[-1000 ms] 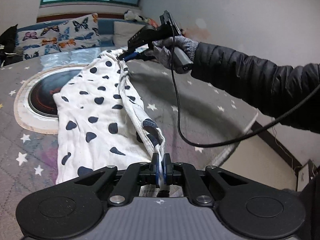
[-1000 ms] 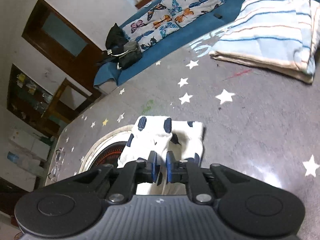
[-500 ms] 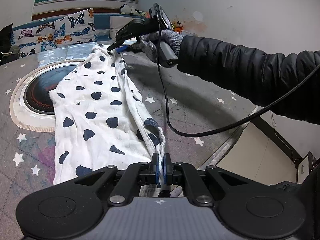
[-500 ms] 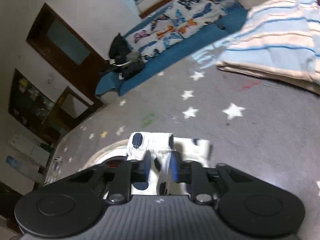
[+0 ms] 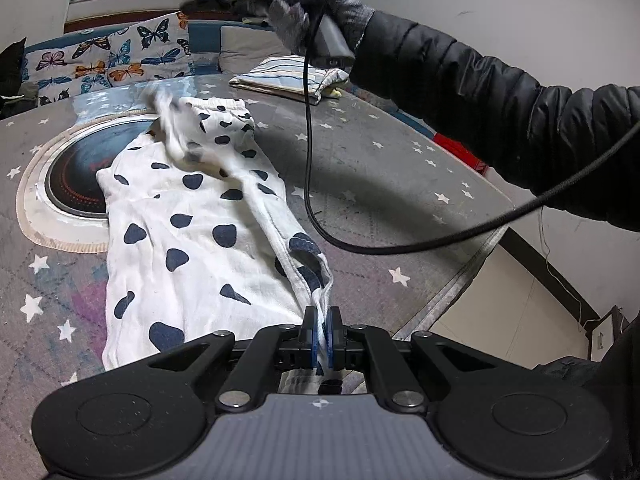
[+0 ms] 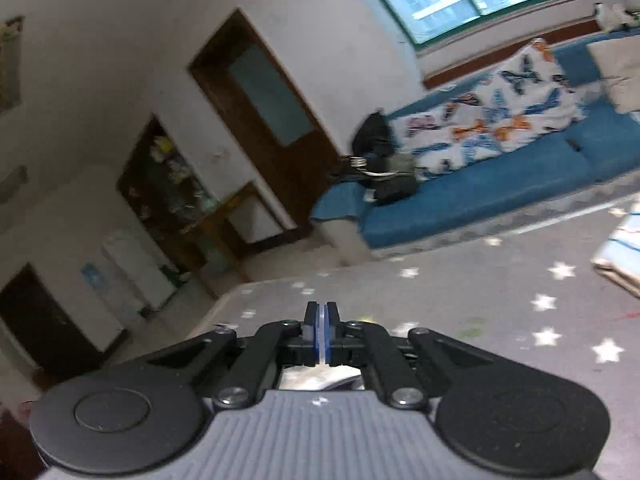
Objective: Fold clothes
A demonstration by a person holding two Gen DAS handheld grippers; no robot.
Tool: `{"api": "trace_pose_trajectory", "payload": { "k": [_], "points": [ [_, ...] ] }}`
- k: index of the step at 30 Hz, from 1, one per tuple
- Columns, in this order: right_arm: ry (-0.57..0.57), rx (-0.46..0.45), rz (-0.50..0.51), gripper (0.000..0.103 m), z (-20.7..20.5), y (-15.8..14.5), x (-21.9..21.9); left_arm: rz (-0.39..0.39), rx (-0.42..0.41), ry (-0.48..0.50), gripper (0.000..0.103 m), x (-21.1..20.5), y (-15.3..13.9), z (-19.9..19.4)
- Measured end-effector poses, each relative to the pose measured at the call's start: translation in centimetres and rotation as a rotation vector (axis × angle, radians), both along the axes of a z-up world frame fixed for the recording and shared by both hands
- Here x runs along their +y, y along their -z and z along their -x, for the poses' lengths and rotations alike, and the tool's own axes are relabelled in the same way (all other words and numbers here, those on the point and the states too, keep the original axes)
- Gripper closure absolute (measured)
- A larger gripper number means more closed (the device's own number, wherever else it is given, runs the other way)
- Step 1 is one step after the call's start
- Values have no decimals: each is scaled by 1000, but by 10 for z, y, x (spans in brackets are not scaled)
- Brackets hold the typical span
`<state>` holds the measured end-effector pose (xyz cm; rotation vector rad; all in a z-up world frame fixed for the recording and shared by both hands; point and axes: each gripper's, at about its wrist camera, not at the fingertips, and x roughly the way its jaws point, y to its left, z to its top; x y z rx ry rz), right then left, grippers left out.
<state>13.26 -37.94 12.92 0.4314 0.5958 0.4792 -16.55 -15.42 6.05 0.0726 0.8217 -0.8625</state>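
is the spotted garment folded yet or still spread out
Mostly spread: the spotted garment lies lengthwise on the table, its near corner pinched in the left gripper.

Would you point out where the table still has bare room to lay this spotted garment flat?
Bare star-print cloth lies between the spotted garment and the table's right edge, below the striped folded pile. The left side is crowded by the round burner.

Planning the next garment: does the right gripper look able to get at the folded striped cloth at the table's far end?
Probably yes: the right gripper, shut and empty, is raised near the striped cloth, which lies uncovered.
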Motion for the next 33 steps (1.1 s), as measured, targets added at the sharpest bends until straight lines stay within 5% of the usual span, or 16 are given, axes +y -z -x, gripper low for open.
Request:
{"api": "trace_pose_trajectory", "payload": {
  "k": [4, 8, 19, 28, 30, 31, 33],
  "points": [
    [93, 112, 104, 99, -7, 28, -15, -1, 0, 14, 98, -2, 2, 0],
    [69, 184, 99, 96, -9, 47, -11, 1, 6, 8, 98, -1, 3, -3],
    [-206, 148, 344, 72, -12, 46, 123, 17, 23, -2, 97, 1, 8, -5],
    [-188, 109, 699, 70, -16, 75, 181, 40, 33, -10, 93, 4, 10, -7],
    [-168, 110, 727, 75, -16, 78, 180, 46, 30, -9, 87, 5, 9, -6],
    [-163, 108, 722, 85, -16, 79, 177, 49, 26, -8, 79, 6, 7, -5],
    [-152, 108, 689, 88, -15, 77, 169, 54, 15, -6, 58, 9, 4, -3]
  ]
}}
